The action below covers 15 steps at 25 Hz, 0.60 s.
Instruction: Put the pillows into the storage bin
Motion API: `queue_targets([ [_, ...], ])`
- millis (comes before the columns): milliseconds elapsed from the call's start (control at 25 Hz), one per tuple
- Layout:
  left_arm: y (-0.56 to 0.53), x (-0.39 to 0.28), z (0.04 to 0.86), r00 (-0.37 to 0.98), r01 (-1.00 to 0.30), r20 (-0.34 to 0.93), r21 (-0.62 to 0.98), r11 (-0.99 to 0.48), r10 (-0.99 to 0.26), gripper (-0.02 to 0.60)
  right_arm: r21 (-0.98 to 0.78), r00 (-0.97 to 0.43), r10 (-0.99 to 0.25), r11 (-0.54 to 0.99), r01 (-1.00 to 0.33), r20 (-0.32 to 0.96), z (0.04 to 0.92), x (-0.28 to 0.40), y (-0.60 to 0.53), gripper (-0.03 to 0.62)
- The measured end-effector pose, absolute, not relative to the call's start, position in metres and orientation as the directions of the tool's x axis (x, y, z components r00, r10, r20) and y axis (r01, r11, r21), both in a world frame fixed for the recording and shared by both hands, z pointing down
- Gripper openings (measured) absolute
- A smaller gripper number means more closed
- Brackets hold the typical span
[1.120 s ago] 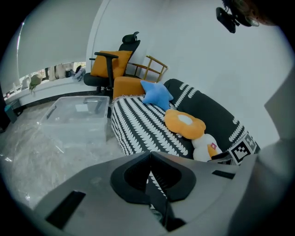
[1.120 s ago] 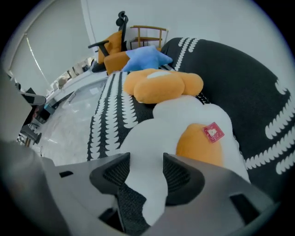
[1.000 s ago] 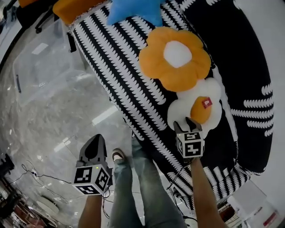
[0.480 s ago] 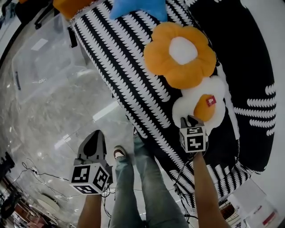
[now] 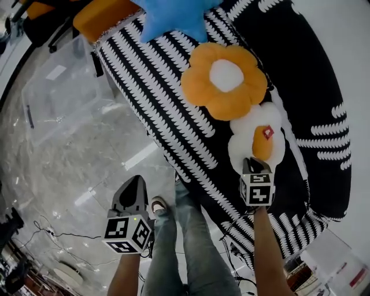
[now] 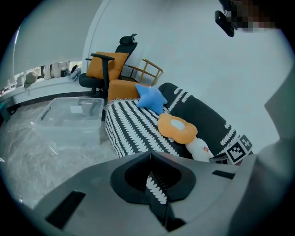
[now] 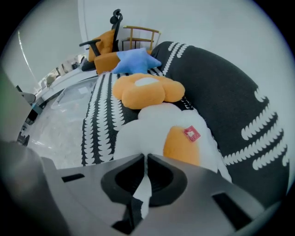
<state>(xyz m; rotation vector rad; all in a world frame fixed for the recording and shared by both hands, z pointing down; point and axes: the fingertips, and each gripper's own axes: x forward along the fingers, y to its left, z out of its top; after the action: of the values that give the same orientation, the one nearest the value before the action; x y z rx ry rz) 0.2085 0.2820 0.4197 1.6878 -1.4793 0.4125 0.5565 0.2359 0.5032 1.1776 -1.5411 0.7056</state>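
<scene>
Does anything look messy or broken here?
Nothing stands out. The blue star pillow, orange flower pillow and fried-egg pillow lie in a tidy row on the striped sofa, and the clear storage bin stands upright on the floor beside it.

The blue star pillow (image 5: 170,17) and the orange upholstered seat (image 5: 101,14) are cut off by the head view's top edge. The right gripper (image 5: 252,162) covers the near rim of the fried-egg pillow (image 5: 248,136). In the left gripper view, the distant row of small objects (image 6: 57,69) is too small to tell.
</scene>
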Motion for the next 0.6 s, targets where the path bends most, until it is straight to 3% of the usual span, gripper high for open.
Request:
queue_targets([
  [240,0.260,0.210,0.388,0.270,-0.927,0.680,0.374,0.006,-0.682,0.012,0.151,0.037,-0.369,0.287,-0.946,0.929,0.459,0.574,0.229,0.011],
  [600,0.240,0.218,0.315,0.302,-0.932,0.615,0.351,-0.090,-0.728,0.011,0.027,-0.043,-0.472,0.141,-0.990,0.880,0.366,0.574,0.236,0.009],
])
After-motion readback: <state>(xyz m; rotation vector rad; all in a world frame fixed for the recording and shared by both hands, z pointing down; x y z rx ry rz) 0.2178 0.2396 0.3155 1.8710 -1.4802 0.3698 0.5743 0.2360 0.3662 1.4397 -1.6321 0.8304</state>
